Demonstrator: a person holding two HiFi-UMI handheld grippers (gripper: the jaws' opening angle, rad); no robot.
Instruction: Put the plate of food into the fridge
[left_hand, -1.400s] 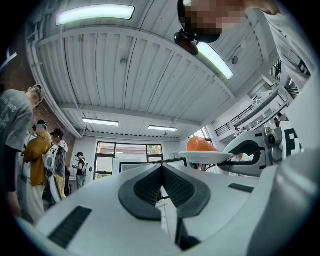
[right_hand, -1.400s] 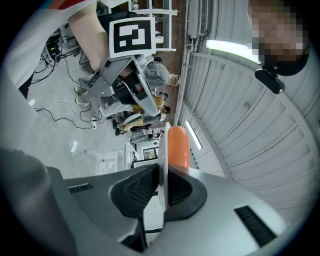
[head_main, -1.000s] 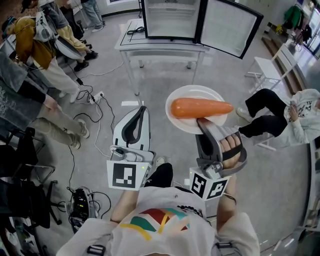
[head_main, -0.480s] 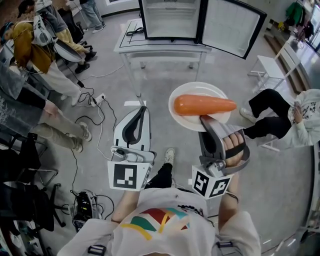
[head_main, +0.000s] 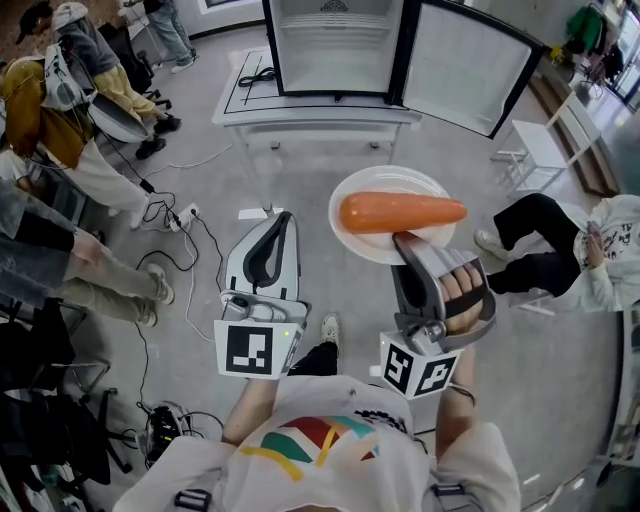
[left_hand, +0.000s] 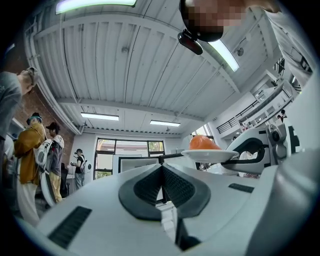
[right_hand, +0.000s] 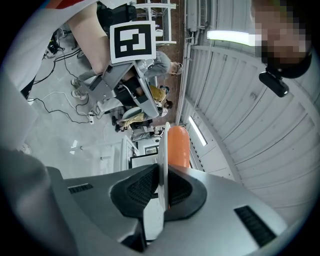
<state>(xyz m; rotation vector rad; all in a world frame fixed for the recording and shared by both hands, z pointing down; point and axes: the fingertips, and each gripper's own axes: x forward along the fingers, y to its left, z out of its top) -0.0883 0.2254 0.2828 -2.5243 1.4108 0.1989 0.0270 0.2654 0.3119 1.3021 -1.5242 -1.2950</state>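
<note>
1. Right hand-held gripper (head_main: 405, 243): the two grey moulded jaws carry dark, finely ribbed pads. They pinch the near rim of the plate (head_main: 385, 183). In the right gripper view, the thin white rim of the plate (right_hand: 163, 150) sits edge-on between the pads.

2. Plate: round, white and smooth, with a shallow raised rim. It is held roughly level in the air above the grey, glossy floor (head_main: 300, 190). It is short of the tabletop (head_main: 320, 105) and does not touch it.

3. Food: a single carrot (head_main: 400, 212) lies across the plate. It is orange and smooth-skinned, blunt at the left end and tapering to the right. The tip reaches just past the plate rim.

4. Left hand-held gripper (head_main: 283, 218): this unit has the same grey shell and ribbed pads. The jaws are pressed together with nothing between them, as the left gripper view shows (left_hand: 161, 172). It is held beside the plate, to its left, and is not touching it.

5. Marker cubes: each gripper carries a cube with black-and-white square markers at its rear, one on the left (head_main: 250, 350) and one on the right (head_main: 418, 368).

6. Fridge (head_main: 335, 45): a dark-framed box with a white interior. It stands on the white rectangular tabletop. The door (head_main: 470, 65) is swung open to the right and shows a pale, flat inner lining.
</note>
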